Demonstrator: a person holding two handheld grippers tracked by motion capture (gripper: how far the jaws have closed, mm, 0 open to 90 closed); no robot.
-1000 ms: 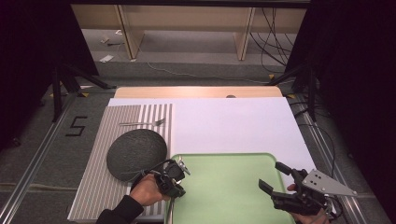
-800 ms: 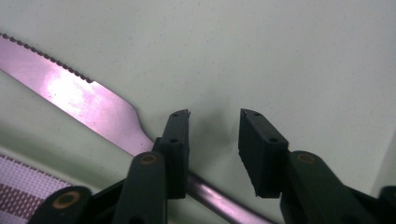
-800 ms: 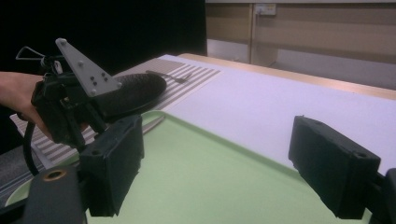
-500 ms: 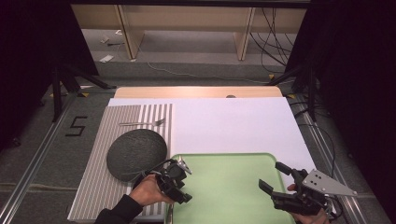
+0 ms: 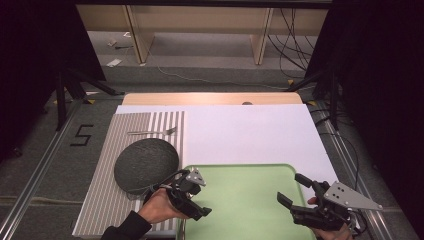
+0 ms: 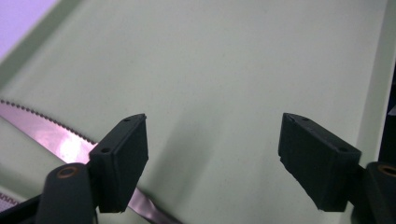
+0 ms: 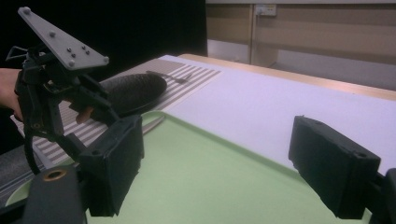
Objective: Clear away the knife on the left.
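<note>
On the floor at far left, a taped "5" (image 5: 82,135) is the only writing you can read. Your left gripper (image 5: 192,202) hangs spread and empty over the green tray's (image 5: 240,200) left edge, where a serrated knife (image 6: 56,140) lies just beside one jaw; lower squarely and straddle the blade before closing. Your right gripper (image 5: 300,197) waits spread, empty, at near right

black "5" (image 5: 82,135) on floor, left of table
</note>
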